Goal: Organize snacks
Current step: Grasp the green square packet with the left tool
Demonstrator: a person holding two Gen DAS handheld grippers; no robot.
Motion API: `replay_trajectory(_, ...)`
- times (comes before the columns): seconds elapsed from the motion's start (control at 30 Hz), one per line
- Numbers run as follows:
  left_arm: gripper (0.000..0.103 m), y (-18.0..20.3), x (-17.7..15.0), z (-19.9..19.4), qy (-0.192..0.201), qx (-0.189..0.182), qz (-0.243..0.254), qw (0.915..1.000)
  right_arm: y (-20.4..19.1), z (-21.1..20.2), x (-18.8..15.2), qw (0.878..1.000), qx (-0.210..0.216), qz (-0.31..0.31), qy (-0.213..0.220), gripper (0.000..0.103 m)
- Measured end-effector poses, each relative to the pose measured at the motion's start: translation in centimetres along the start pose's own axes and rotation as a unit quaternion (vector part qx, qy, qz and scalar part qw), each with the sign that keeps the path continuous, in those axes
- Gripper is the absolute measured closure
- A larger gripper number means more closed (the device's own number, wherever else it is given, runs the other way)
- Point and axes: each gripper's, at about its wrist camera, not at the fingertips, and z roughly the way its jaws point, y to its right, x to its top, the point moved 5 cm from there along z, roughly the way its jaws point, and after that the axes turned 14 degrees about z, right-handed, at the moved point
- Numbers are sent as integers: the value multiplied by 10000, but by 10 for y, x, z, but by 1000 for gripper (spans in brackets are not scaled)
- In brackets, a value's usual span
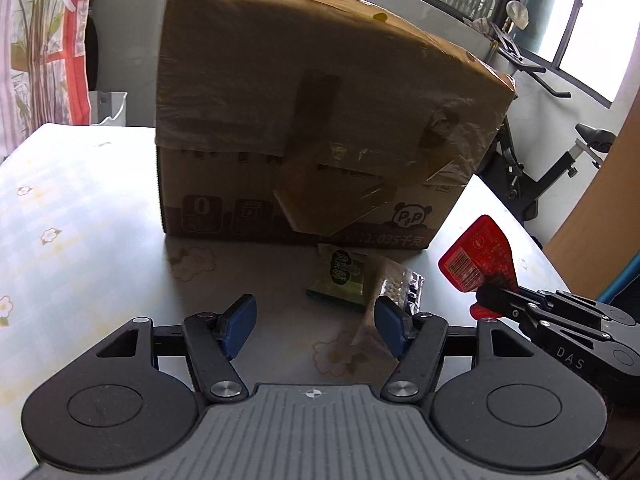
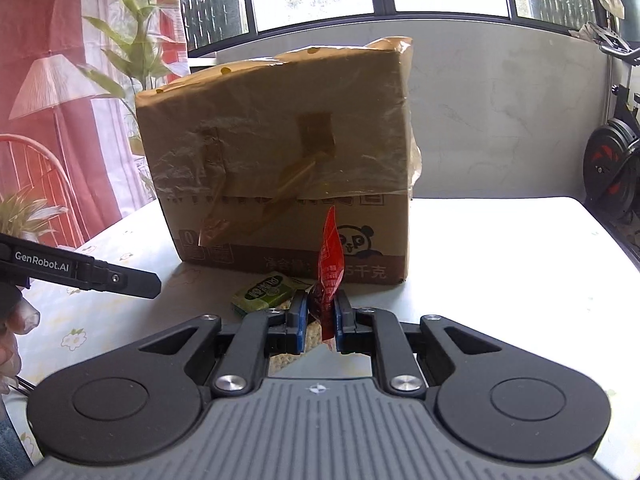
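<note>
Right gripper [image 2: 320,320] clenched on a red snack packet [image 2: 330,264]; blue pads pinch the packet's lower end, its upper part sticks up edge-on toward 12 o'clock in front of the cardboard box [image 2: 280,160]; packet is lifted off the table [image 2: 500,280]. In the left wrist view the same gripper comes in from 4 o'clock, tilted slightly down, with the red packet fanned out flat above its tips.

Left gripper [image 1: 316,320] released, jaws about half apart, nothing between them; it points down at the tabletop short of the box; its right blue pad [image 1: 390,320] partly covers a brownish clear-wrapped snack [image 1: 394,280]; contact cannot be told. In the right wrist view its finger enters from 9 o'clock, a person's fingers [image 2: 20,320] just below it.

Green snack packet [image 1: 342,276] lies flat on the table at the box's base, at 1 o'clock from the left jaws, just beside the wrapped snack; box stands upright mid-table, taped over, panda print low on its right.
</note>
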Motion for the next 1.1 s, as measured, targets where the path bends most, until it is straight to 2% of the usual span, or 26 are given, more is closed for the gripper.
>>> replay_trajectory(0.1, 39, 13, 10, 18, -31, -75, 262, 9996, 5, -2, -3, 10000, 9, 51, -19, 89)
replay_trajectory(0.27, 46, 20, 27, 58, -204, 113, 542, 9983, 10, -3, -4, 9998, 68, 166, -27, 89)
replay_trajectory(0.33, 45, 23, 30, 75, -337, 18, 611, 9976, 12, -5, -4, 9997, 101, 204, -29, 89)
replay_trajectory(0.5, 45, 27, 31, 107, -516, 160, 755, 9957, 16, -7, -2, 9996, 164, 232, -6, 89)
replay_trajectory(0.63, 45, 30, 25, 128, -807, 274, 1011, 9912, 20, -8, -2, 9996, 109, 248, -16, 89)
replay_trajectory(0.73, 47, 28, 26, 130, -754, 291, 1110, 9905, 22, -8, -3, 9996, 69, 260, -22, 89)
replay_trajectory(0.77, 62, 27, 26, 129, -723, 262, 1092, 9910, 22, -8, -3, 9996, 53, 275, -22, 89)
replay_trajectory(0.97, 62, 18, 14, 116, -757, 367, 981, 9916, 20, -7, -2, 9996, 19, 257, -64, 89)
replay_trajectory(1.1, 62, 10, 4, 103, -839, 297, 847, 9924, 16, -8, 0, 9997, 44, 210, -70, 89)
